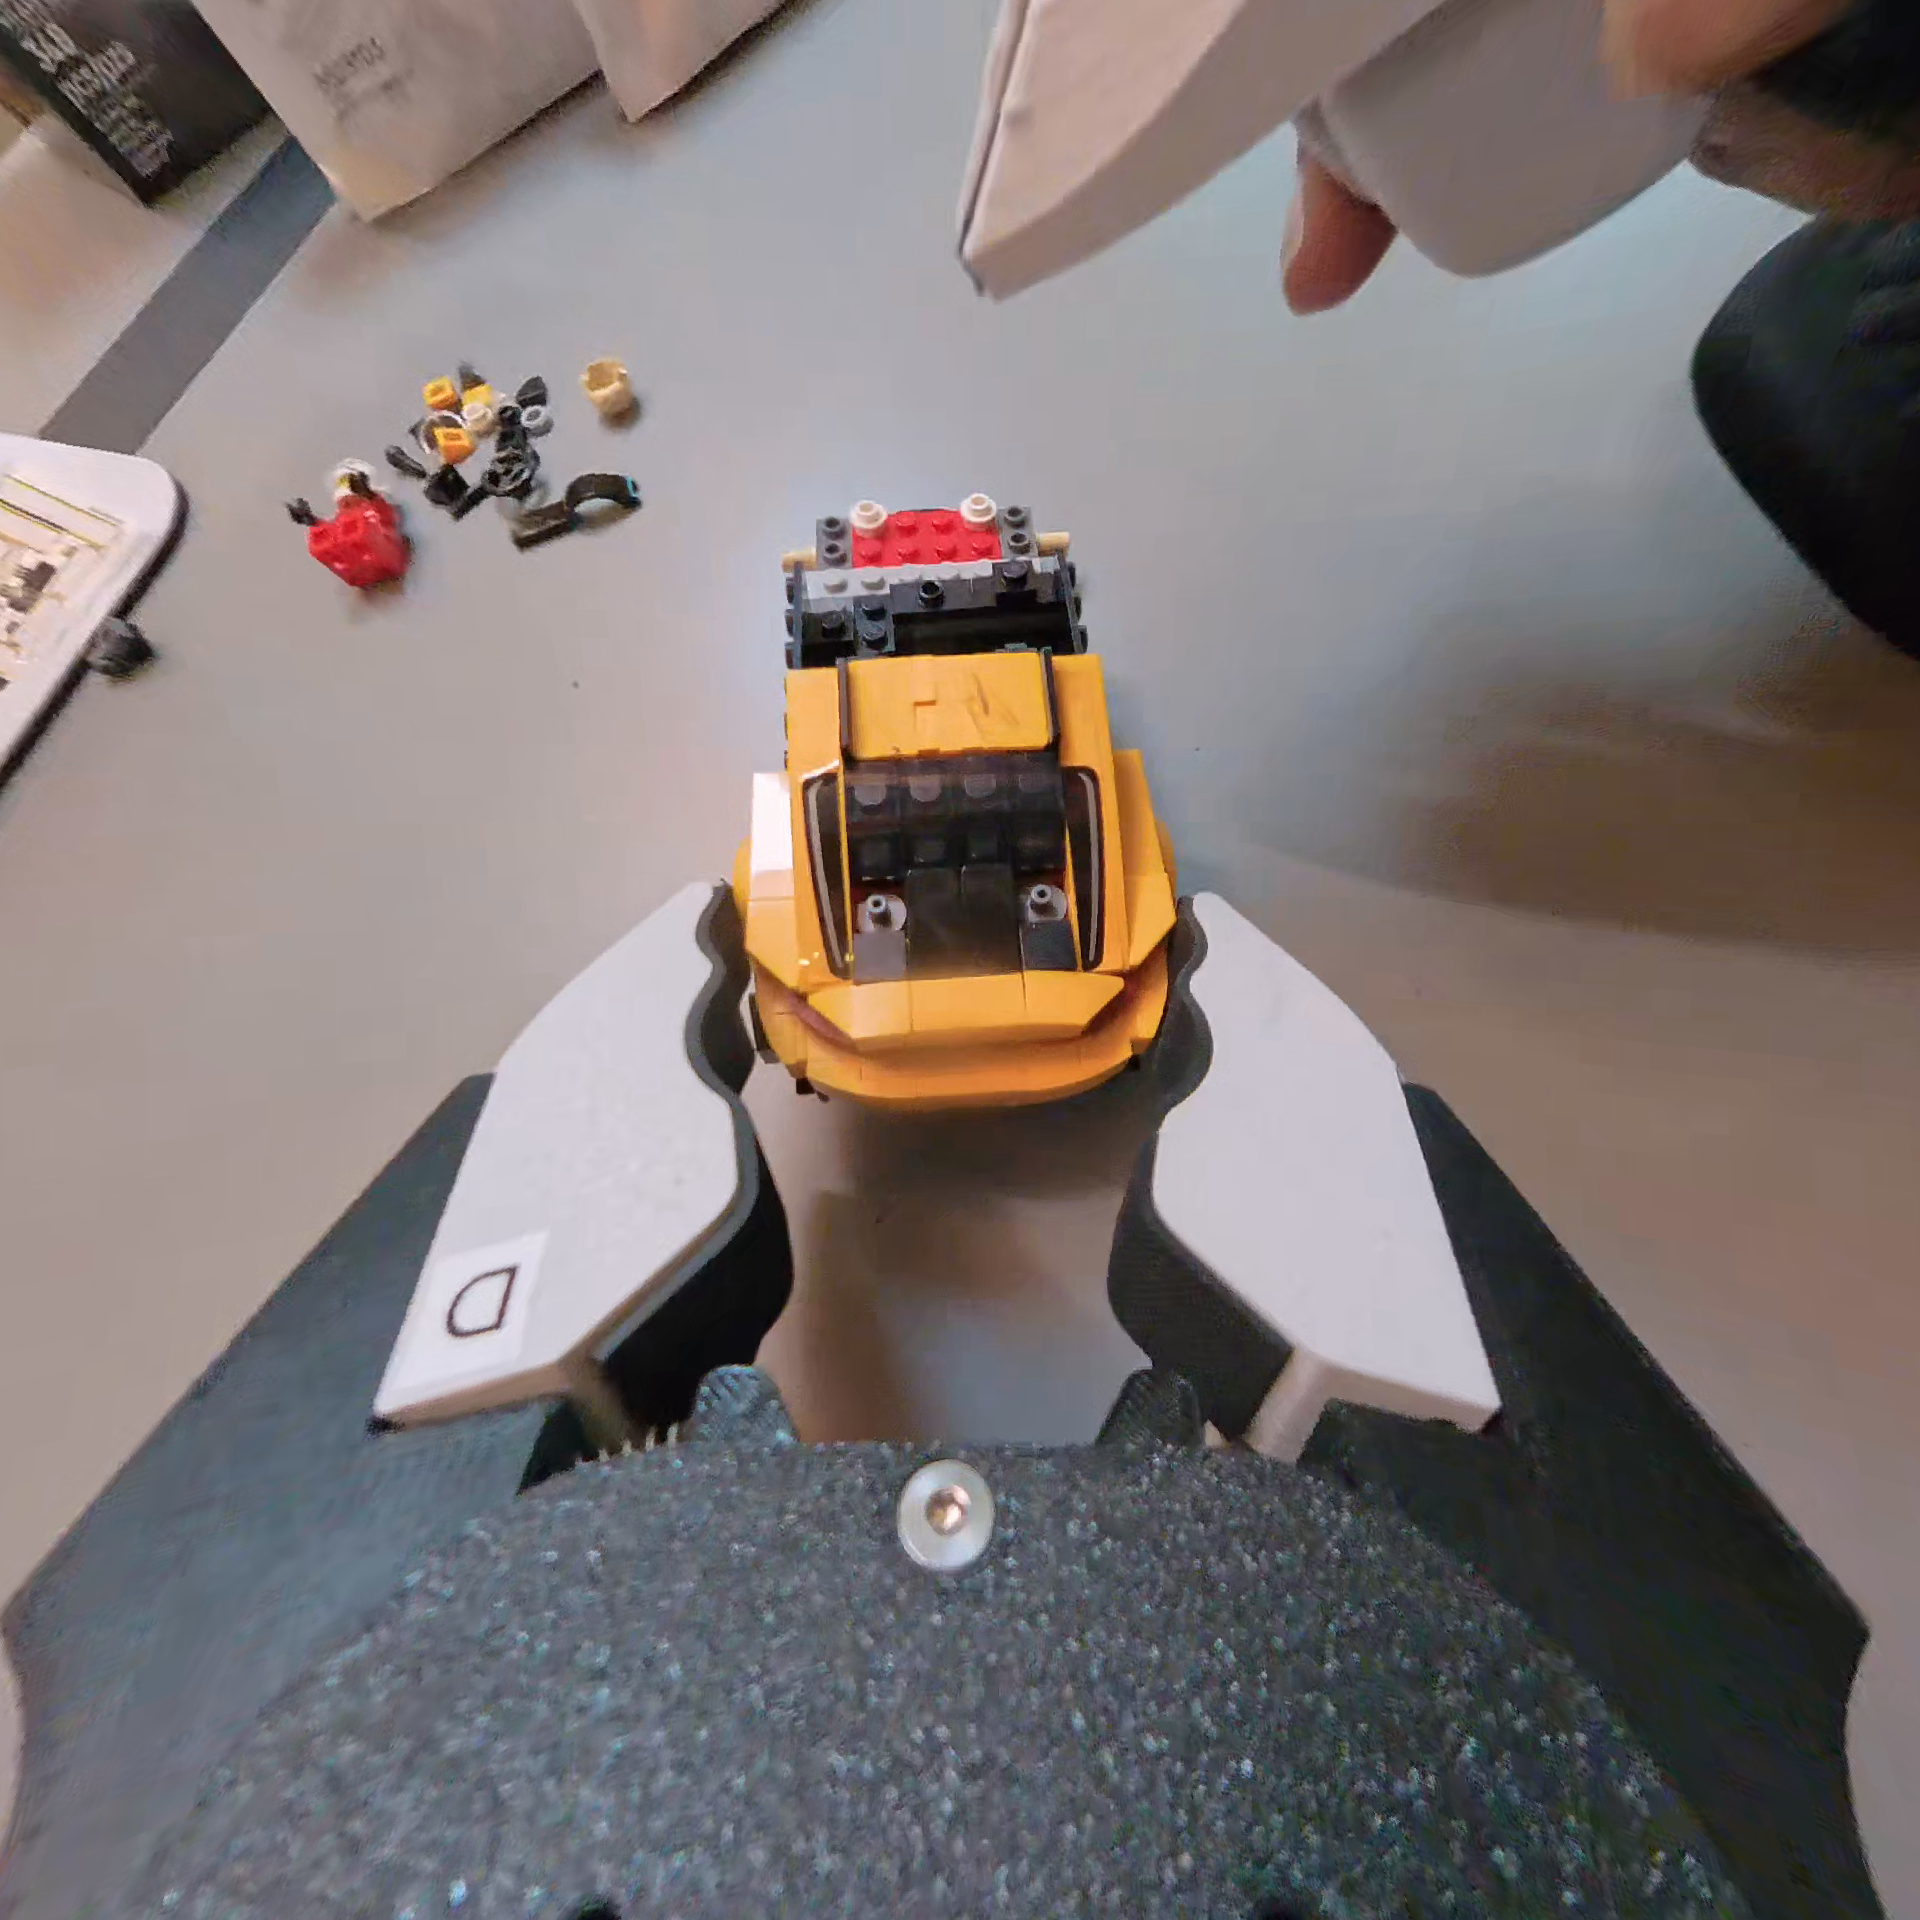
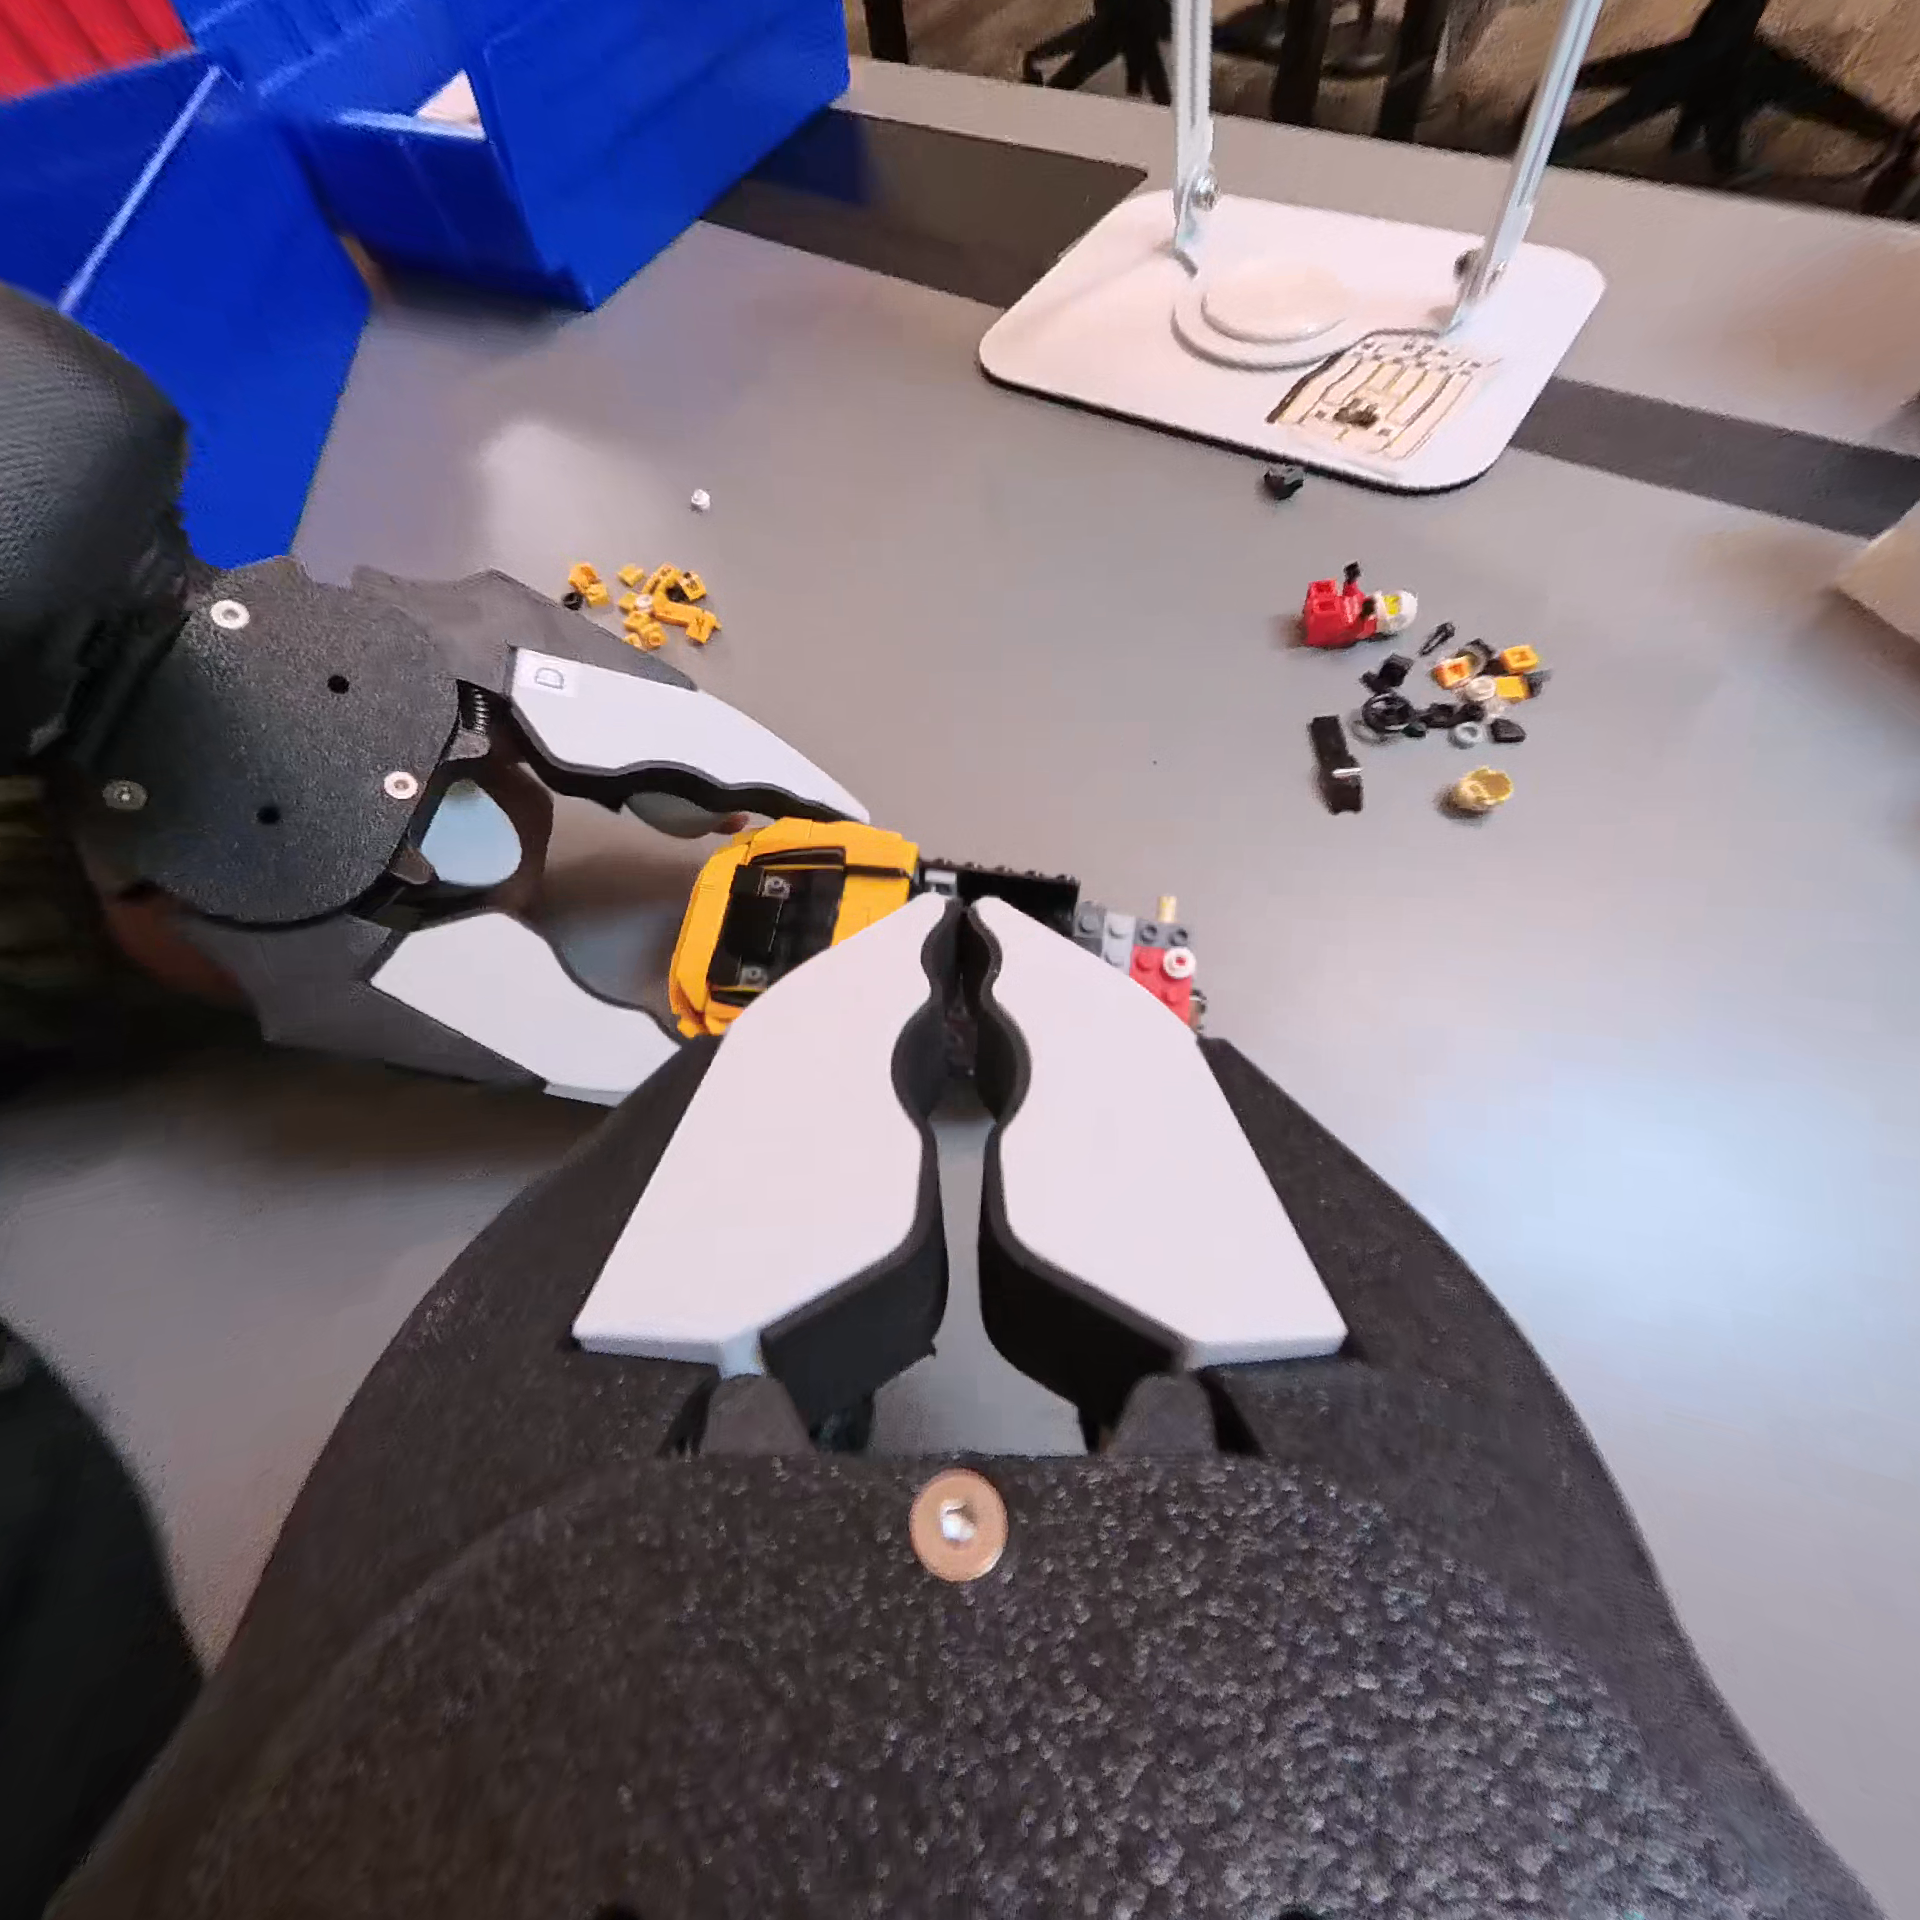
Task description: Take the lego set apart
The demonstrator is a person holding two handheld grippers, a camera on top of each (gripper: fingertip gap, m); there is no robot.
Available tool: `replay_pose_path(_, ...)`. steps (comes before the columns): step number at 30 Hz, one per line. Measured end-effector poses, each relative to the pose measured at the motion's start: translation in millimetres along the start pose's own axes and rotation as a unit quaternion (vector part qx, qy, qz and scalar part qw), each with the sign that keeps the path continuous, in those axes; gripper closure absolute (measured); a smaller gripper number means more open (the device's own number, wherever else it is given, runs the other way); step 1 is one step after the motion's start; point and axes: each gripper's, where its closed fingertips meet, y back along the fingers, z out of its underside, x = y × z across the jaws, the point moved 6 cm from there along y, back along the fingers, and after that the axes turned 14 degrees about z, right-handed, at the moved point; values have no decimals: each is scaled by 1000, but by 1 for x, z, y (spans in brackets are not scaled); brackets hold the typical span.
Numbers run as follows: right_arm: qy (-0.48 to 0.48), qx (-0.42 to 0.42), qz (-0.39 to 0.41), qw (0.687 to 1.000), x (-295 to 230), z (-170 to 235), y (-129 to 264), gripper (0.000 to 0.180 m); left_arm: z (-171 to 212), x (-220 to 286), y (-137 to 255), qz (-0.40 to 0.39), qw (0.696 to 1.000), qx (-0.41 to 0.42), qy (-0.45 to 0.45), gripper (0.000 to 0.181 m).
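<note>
Yellow brick-built lego car (image 1: 940, 883) lies on the grey tabletop (image 1: 416, 883), long axis running away from the left gripper (image 1: 961, 971), which clamps its yellow end; stripped end far. Right gripper (image 2: 961, 914), clenched, hovers above the car's middle.

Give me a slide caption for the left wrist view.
Left gripper clamps the yellow lego car; removed pieces lie beyond.

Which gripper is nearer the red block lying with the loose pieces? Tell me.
The right gripper, though neither is close. It hangs shut above the middle of the yellow car, nearer the red block. The left gripper clamps the car's far end.
</note>
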Motion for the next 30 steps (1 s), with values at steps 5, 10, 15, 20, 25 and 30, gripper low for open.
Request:
replay_pose_path(5,5,-46,-45,998,-18,18,-18,158,-3,1,5,-40,998,-4,-42,103)
replay_pose_path(10,0,-62,-54,997,-20,25,-28,153,-5,7,5,-56,995,-15,-85,103)
replay_pose_path(15,1,-78,-64,995,-17,29,-34,151,-2,8,4,-61,993,-33,-94,103)
replay_pose_path(20,-9,-91,-86,992,-11,34,-40,151,0,9,2,-60,992,-48,-99,103)
replay_pose_path(25,31,-107,-73,991,-13,31,-41,152,1,9,0,-59,992,-56,-93,103)
replay_pose_path(30,98,-124,-19,987,-26,25,-38,162,1,9,-1,-67,991,-70,-96,103)
